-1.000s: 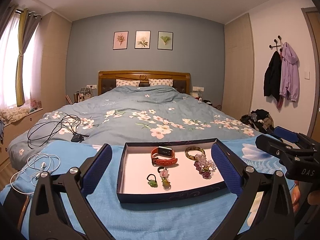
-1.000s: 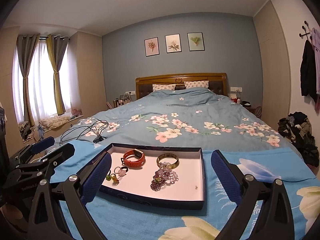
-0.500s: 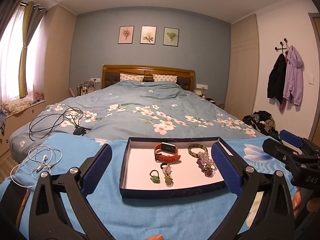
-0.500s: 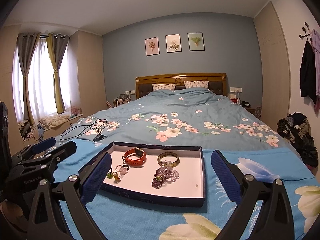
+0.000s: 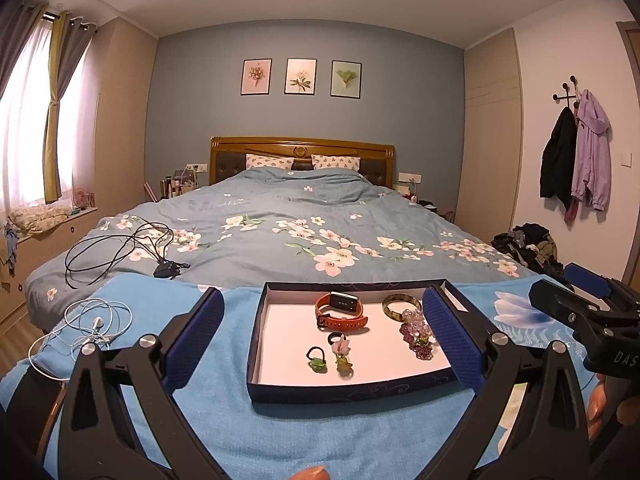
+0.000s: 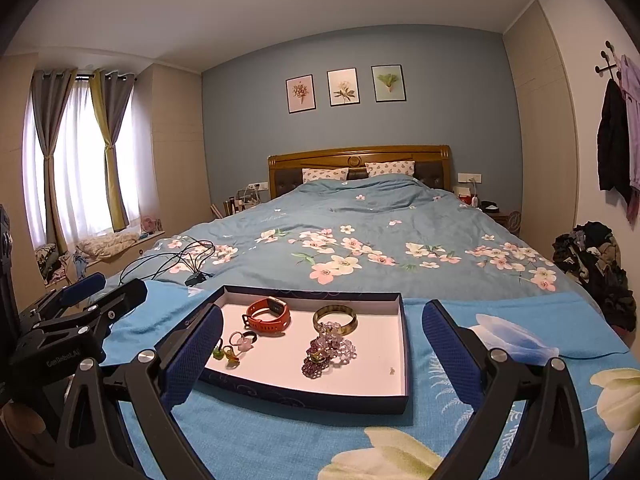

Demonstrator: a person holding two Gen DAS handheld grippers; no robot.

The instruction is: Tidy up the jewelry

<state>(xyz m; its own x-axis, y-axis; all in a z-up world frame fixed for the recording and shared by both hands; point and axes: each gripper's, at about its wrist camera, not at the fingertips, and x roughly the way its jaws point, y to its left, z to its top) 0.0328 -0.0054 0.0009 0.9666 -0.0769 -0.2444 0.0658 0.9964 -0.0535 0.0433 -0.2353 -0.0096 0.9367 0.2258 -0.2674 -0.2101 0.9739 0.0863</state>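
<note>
Drifting by a hair over the last second, nothing more: a slight wander in the view from the left gripper, almost none from the right gripper. Both tongs spread wide, grasping nothing, poised at 6 o'clock of the tray above the blue cloth.

No shift among the jewelry inside the tray. Orange watch at 12 o'clock, bangle at 1 o'clock, purple bead cluster at 3 o'clock against the bangle, small rings bunched between centre and 6 o'clock. No jewelry seen loose outside the walls.

Judged from that: no progress either way in this interval. Fits a tray already filled and left alone, and equally pieces waiting there to be sorted; not settled from here.
</note>
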